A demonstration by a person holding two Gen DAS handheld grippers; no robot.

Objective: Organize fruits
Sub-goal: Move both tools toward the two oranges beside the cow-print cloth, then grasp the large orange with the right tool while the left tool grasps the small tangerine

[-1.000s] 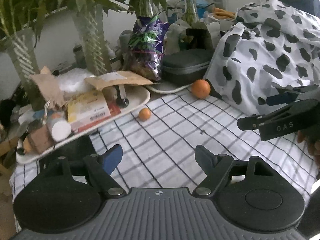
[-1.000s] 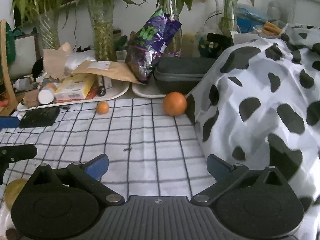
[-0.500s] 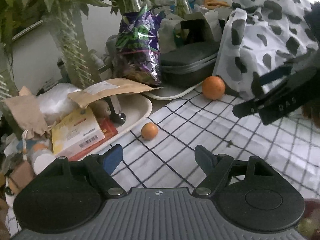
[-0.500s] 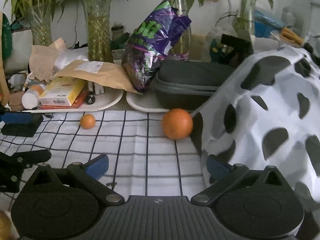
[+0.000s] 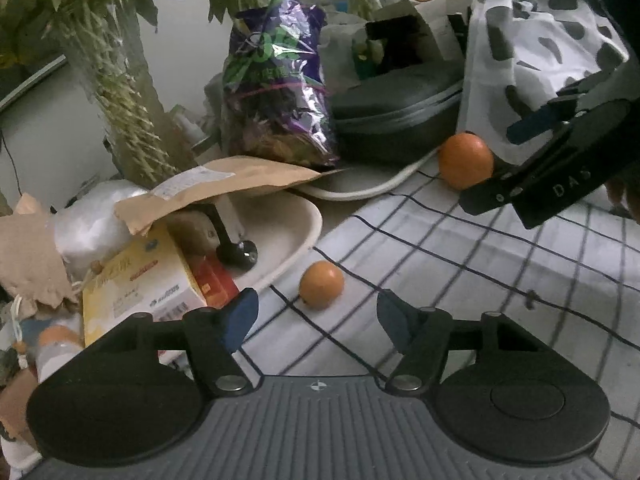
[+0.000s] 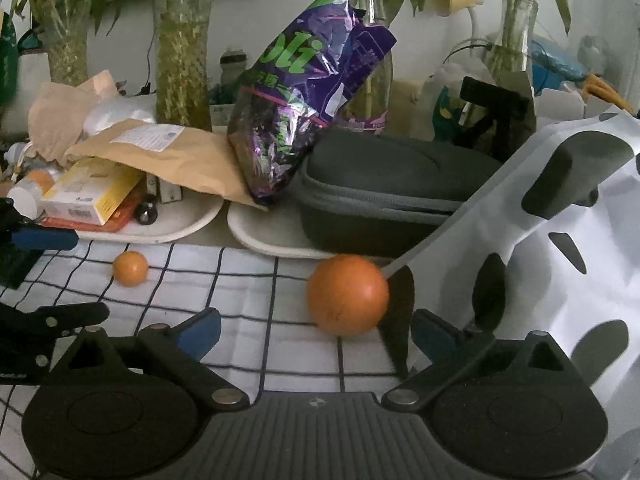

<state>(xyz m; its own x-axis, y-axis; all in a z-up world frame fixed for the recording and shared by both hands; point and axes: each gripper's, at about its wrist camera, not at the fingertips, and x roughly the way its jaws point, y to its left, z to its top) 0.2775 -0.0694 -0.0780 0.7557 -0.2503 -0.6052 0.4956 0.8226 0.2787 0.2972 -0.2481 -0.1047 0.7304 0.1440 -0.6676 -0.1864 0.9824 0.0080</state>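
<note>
Here the right gripper [image 6: 316,330] has its jaws spread wide and empty, with the large orange [image 6: 347,294] just ahead of them, slightly toward the right jaw, resting on the checked cloth [image 6: 240,292] against the cow-print fabric [image 6: 560,240]. The left gripper [image 5: 316,316], jaws equally released, has the small orange [image 5: 321,283] just ahead, between its tips. Either fruit could roll off if a jaw nudges it before closing, and the right jaw may snag the fabric.
</note>
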